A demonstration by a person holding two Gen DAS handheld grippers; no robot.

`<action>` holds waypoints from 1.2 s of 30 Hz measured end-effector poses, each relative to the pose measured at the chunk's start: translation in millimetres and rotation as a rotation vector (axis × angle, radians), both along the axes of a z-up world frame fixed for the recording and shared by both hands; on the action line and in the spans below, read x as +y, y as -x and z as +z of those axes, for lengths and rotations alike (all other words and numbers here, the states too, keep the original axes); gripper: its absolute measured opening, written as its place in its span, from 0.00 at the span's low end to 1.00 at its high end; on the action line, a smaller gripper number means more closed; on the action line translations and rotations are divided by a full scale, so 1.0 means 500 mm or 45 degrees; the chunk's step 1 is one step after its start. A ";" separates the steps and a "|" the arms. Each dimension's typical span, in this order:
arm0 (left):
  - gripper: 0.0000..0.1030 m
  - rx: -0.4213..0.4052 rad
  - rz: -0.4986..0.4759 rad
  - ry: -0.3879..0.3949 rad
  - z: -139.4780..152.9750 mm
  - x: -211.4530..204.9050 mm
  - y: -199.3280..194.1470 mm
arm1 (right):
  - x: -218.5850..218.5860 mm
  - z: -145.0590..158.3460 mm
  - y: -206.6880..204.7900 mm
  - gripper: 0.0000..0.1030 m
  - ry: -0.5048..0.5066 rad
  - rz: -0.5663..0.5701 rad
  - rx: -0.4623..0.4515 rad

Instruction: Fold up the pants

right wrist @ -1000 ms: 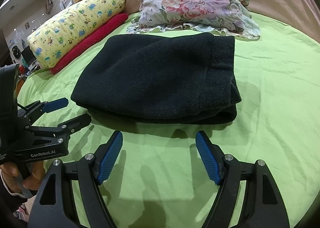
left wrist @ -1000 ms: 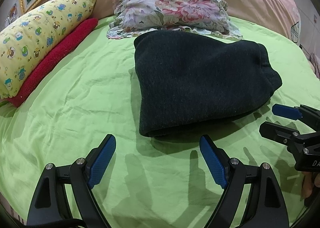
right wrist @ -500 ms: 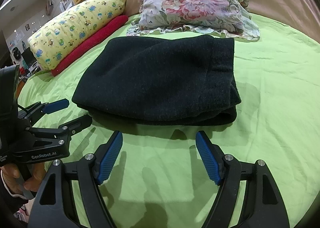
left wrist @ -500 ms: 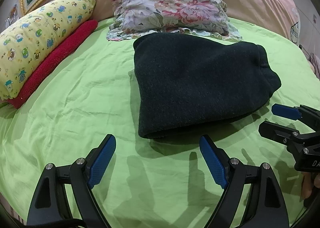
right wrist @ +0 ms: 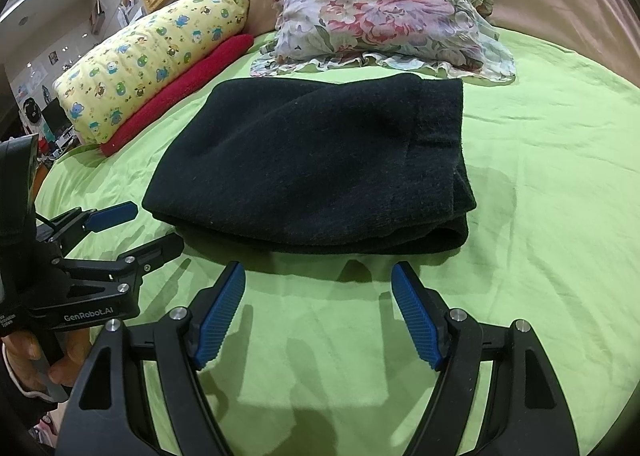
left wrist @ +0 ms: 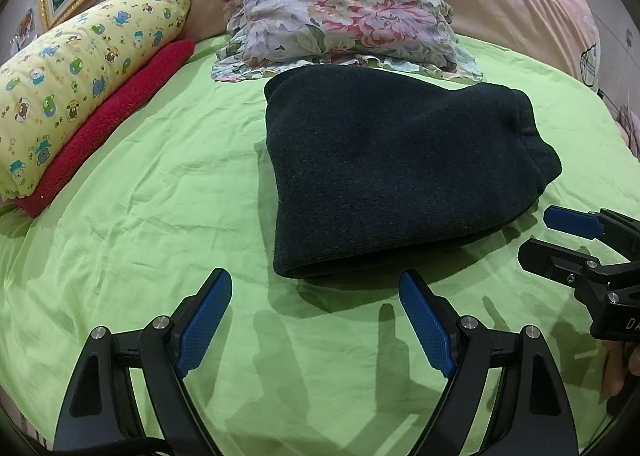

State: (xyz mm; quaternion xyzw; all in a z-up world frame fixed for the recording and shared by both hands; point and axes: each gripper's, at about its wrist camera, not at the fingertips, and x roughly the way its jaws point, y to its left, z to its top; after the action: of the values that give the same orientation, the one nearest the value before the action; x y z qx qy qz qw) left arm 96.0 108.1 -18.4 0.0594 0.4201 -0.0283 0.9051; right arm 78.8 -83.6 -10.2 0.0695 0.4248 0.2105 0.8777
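Left wrist view had the black pants [left wrist: 392, 175] lying just ahead of the left gripper [left wrist: 316, 296], already a thick, tidy rectangle on the green bed [left wrist: 160, 195]. Looked basically done. Both the left and the right gripper [right wrist: 318, 288] were spread wide, holding nothing.

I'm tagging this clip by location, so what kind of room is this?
Most likely a bedroom: the folded pants lie on a bed with a green sheet, a floral pillow and a yellow cartoon pillow at its head.
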 end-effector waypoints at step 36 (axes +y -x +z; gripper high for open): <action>0.83 -0.040 -0.047 0.066 0.052 -0.021 -0.015 | -0.051 0.037 -0.014 0.75 -0.045 -0.125 -0.059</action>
State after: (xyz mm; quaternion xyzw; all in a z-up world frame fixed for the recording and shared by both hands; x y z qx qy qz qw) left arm 103.5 97.9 7.5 0.0439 0.4037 -0.0548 0.9122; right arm 85.8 -109.3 8.4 0.1007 0.3965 0.1762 0.8953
